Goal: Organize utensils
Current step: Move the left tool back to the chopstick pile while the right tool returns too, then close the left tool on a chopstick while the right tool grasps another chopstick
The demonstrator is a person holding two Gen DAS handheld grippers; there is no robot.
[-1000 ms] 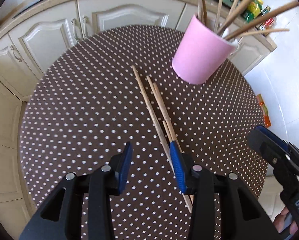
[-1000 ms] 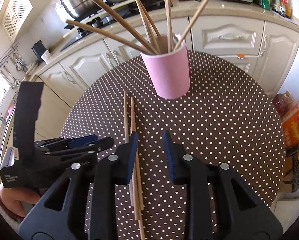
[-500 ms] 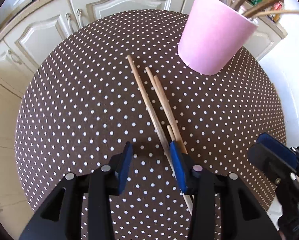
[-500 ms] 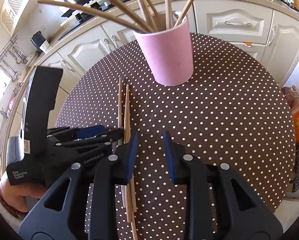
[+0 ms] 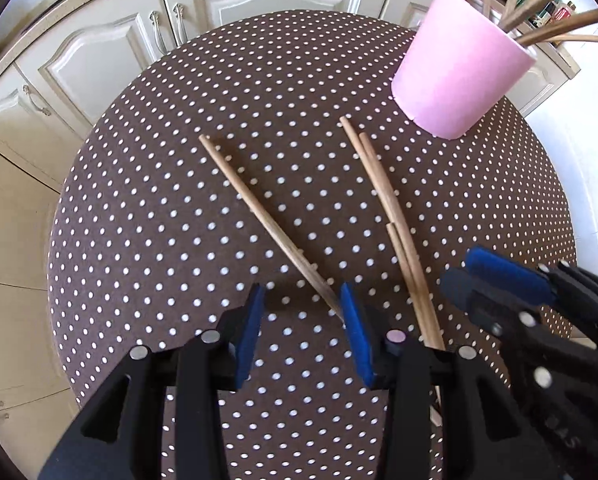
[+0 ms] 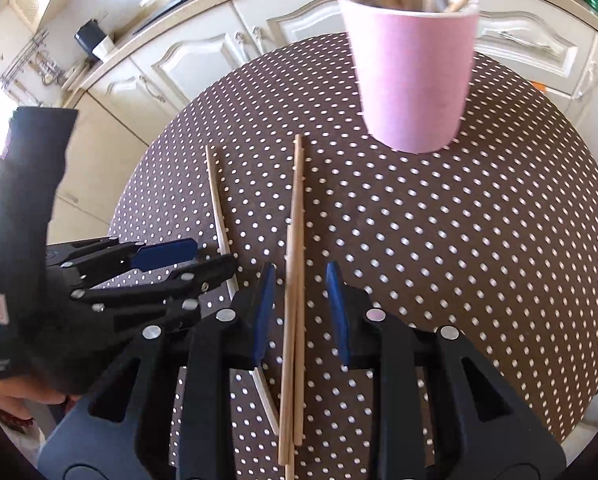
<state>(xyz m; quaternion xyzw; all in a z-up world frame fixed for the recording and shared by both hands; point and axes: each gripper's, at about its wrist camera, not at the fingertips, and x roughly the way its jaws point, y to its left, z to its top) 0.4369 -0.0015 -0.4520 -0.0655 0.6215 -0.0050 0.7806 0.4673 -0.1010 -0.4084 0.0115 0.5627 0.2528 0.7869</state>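
The near end of the lone pale wooden chopstick (image 5: 267, 220) vanishes behind a blue-padded finger, and the bunched wooden chopsticks (image 6: 293, 300) run off the right wrist view's bottom edge. Long wooden sticks in the pink paper cup (image 6: 413, 76) are cut off at the top and blurred. The round brown polka-dot counter (image 5: 179, 200) hides under the black gripper frames.
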